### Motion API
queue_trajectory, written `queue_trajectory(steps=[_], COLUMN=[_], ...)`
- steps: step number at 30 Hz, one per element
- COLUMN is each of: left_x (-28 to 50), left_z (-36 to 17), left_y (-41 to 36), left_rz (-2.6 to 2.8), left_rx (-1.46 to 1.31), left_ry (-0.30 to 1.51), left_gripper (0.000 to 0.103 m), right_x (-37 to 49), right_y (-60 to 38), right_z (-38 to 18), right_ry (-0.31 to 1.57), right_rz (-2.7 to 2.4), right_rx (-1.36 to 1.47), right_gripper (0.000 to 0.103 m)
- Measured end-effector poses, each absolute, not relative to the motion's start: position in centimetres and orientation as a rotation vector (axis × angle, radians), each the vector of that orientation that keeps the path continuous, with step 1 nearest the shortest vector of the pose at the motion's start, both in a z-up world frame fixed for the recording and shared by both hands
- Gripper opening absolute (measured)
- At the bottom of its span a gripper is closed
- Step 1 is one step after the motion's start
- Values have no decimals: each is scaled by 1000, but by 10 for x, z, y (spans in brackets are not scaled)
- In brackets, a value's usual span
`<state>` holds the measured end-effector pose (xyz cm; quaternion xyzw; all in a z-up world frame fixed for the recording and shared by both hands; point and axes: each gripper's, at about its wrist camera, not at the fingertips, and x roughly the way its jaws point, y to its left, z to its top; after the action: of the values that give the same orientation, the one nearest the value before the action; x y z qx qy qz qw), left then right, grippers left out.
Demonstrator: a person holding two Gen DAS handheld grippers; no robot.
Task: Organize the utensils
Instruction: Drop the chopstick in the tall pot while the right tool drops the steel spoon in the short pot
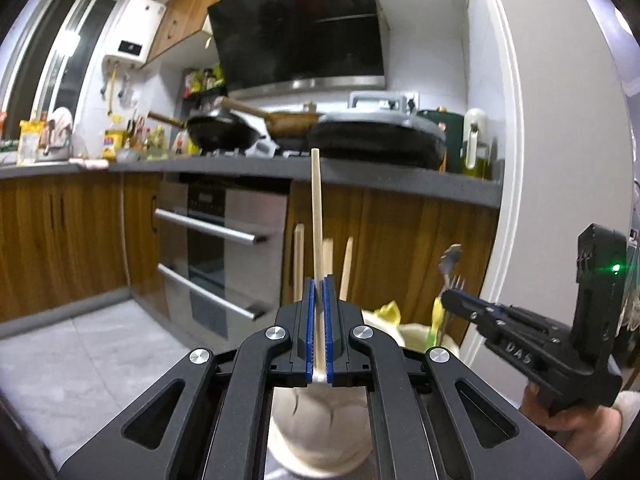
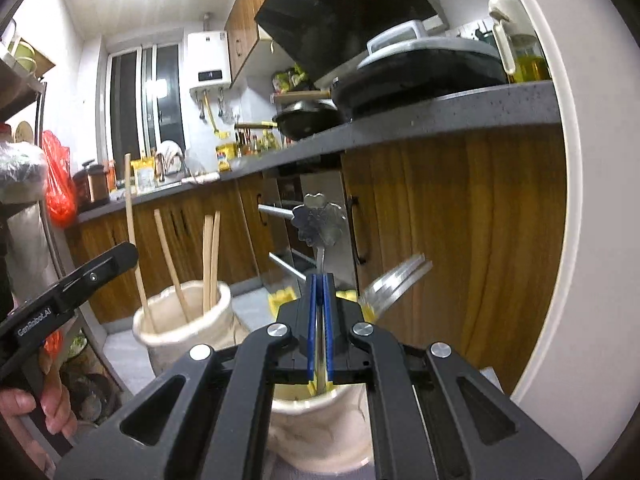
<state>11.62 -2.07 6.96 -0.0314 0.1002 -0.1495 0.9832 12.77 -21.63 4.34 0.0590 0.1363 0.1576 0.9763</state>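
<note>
Holding one chopstick [image 1: 317,216] upright, my left gripper [image 1: 319,300] is clamped on its lower shaft above the cream holder [image 2: 182,320]. My right gripper [image 2: 320,304] pinches a spoon [image 2: 319,220] above the second holder [image 2: 320,432]. Both utensils look light, stiff and slippery; grip mid-shaft.

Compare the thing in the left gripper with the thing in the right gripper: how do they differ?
The left gripper is shut on a chopstick: pale wood, plain and straight. The right gripper is shut on a spoon: shiny metal, with a flower-shaped end. The chopstick is above the cream holder with other chopsticks; the spoon is above a different holder. Both stand nearly upright.
</note>
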Motion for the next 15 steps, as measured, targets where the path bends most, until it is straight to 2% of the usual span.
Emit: queue_trajectory(steps=[13, 15], left_x=[118, 118], left_z=[52, 52], left_y=[-15, -14], left_rz=[-254, -255], left_rx=[-64, -67], left_ry=[320, 331], left_gripper=[5, 8], right_x=[119, 122], right_y=[-227, -229], right_z=[40, 40], right_ry=[309, 317], right_rz=[276, 280], right_rx=[141, 156], right_gripper=[3, 4])
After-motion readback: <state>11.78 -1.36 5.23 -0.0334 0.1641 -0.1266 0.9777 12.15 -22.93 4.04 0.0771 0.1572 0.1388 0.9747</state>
